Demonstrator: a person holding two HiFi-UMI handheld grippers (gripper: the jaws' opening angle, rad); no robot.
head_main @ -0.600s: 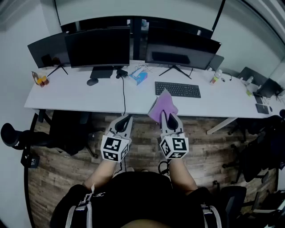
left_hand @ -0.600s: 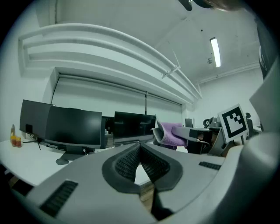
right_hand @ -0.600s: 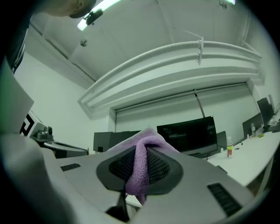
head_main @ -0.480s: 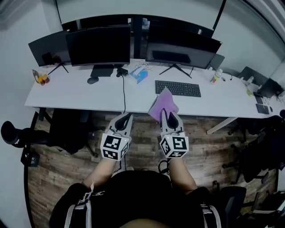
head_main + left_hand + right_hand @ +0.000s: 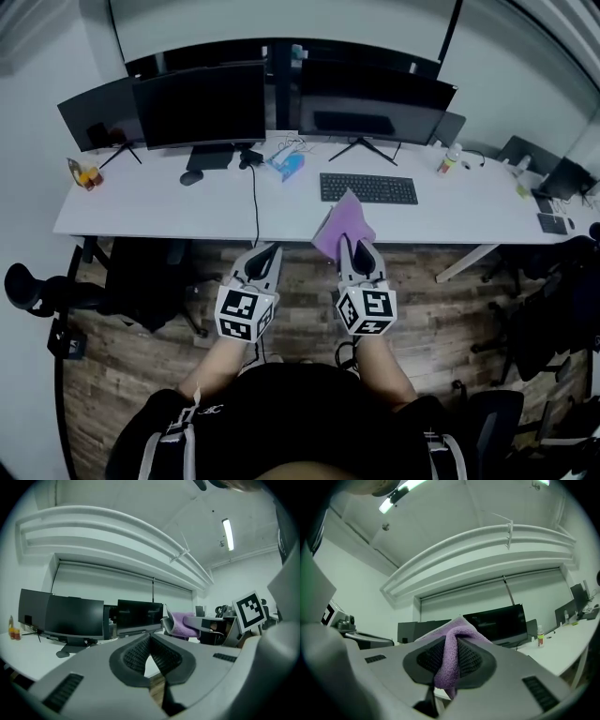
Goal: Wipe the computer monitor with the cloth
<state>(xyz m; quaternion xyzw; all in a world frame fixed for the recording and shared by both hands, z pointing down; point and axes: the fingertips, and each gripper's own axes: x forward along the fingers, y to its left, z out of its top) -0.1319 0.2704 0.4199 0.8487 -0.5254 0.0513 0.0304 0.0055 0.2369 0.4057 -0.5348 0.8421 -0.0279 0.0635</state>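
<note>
- Clamped in right hand-held gripper (image 5: 354, 246): purple cloth (image 5: 339, 225), bunched.
- Left hand-held gripper (image 5: 265, 255) pinched together, empty.
- Farther off, on tabletop (image 5: 169, 202): monitor (image 5: 375, 98), well apart from cloth; advise flat, light, overlapping strokes.

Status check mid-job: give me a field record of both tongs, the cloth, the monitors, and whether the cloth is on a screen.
left tongs: shut, empty
right tongs: shut on cloth
cloth: purple, bunched between the pads, held up in front of the desk
monitors: three, dark, along the desk's back
keyboard: in front of the right monitor
contact: cloth touches no screen
</note>
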